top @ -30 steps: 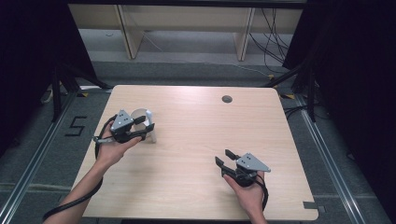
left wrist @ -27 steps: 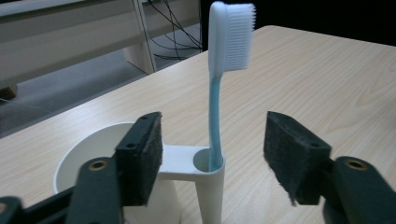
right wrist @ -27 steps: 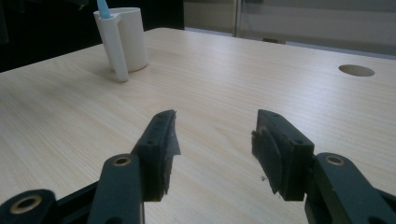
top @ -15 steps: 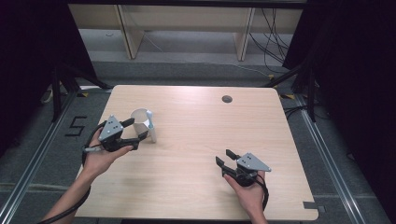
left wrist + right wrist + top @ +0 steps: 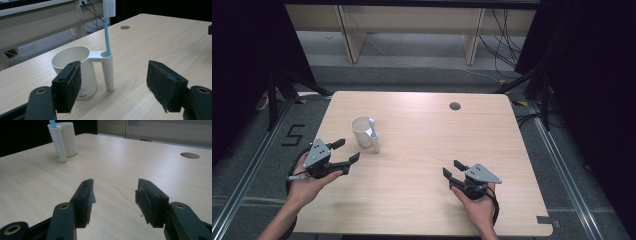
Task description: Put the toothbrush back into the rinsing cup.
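Note:
A white cup (image 5: pixel 361 131) (image 5: pixel 75 72) (image 5: pixel 67 140) stands upright on the left half of the wooden table (image 5: pixel 427 150). Its hollow handle holds a light blue toothbrush (image 5: pixel 373 131) (image 5: pixel 108 30) (image 5: pixel 52 123), bristles up. My left gripper (image 5: pixel 347 151) (image 5: pixel 113 87) sits open at the table's left edge, a short way in front of the cup, touching nothing. My right gripper (image 5: pixel 452 169) (image 5: pixel 113 200) rests open near the front right, far from the cup, nothing between its jaws.
A round cable hole (image 5: pixel 455 106) (image 5: pixel 125 27) (image 5: pixel 190 155) is cut in the table near its far edge. Wooden shelving legs and cables stand on the floor beyond. A floor mark "5" (image 5: pixel 294 135) lies left of the table.
My left gripper has let go of the cup and drawn back toward the table's front left. The cup now stands free. The right gripper has stayed put.

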